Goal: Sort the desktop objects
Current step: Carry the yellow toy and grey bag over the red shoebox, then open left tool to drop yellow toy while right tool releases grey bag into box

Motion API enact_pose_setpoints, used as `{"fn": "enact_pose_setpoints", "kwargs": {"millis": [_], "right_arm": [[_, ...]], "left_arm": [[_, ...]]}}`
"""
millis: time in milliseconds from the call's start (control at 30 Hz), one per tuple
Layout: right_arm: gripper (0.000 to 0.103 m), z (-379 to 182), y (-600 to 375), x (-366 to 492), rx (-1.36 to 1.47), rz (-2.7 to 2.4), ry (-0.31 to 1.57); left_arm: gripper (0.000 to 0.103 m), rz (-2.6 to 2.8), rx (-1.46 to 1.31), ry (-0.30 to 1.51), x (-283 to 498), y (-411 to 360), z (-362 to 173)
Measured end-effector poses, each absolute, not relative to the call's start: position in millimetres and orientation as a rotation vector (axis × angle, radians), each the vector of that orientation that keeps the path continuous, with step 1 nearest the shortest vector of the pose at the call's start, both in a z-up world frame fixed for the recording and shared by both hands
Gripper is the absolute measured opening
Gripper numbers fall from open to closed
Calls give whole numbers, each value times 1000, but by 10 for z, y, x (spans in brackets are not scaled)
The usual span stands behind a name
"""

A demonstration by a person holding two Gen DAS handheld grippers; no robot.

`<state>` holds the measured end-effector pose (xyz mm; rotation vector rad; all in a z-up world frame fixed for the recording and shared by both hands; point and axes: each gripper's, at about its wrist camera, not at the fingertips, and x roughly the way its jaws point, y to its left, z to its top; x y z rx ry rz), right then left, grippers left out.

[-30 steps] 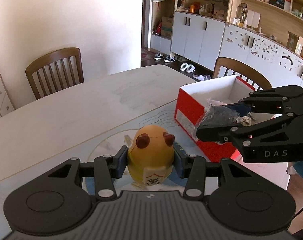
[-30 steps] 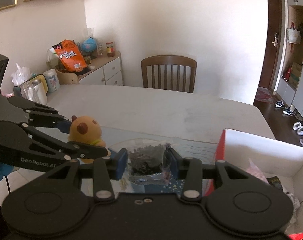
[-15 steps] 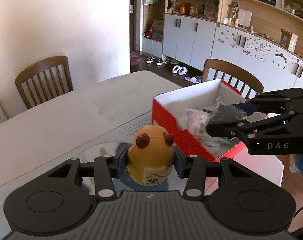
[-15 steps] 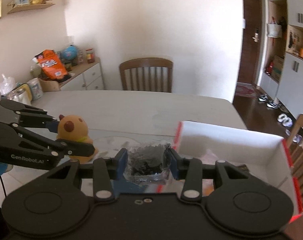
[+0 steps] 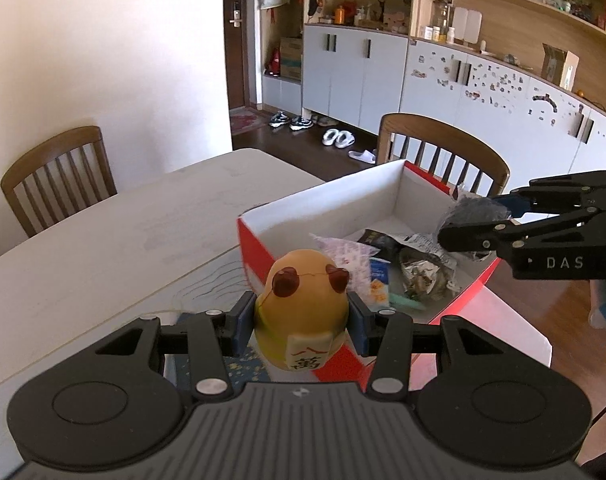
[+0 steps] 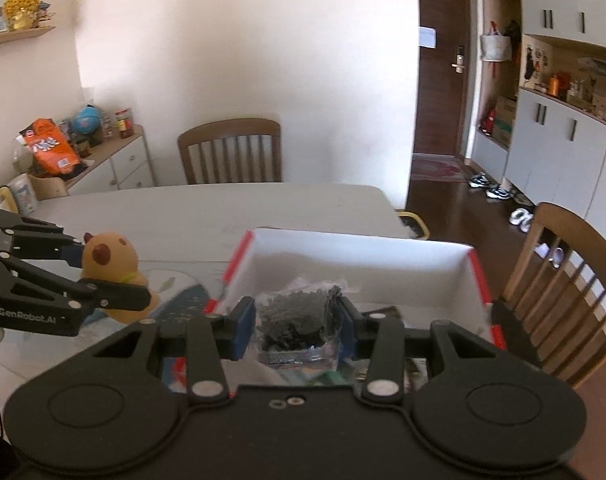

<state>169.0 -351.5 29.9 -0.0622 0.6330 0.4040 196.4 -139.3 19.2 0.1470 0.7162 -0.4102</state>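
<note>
The left gripper (image 5: pixel 302 316) is clamped on the yellow toy (image 5: pixel 303 312), held at the near-left corner of the red box (image 5: pixel 259 248). At its 2 o'clock, the right gripper (image 6: pixel 297 322) pinches a dark packet (image 6: pixel 297 320) above the box's wrappers (image 5: pixel 419 268), on the table (image 5: pixel 103 240).

Glossy toy (image 5: pixel 303 304), matt cardboard box (image 5: pixel 327 200)
</note>
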Motion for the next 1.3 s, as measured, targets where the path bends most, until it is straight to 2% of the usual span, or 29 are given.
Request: {"fn": "enact_pose_setpoints", "kwargs": {"millis": [600, 1300], "right_arm": [[43, 123, -4190, 1985, -45, 331, 689], [43, -108, -4349, 2495, -37, 358, 787]], "left_arm": [[46, -499, 214, 766, 2245, -2092, 51], [46, -607, 319, 930, 2853, -2760, -401]]}}
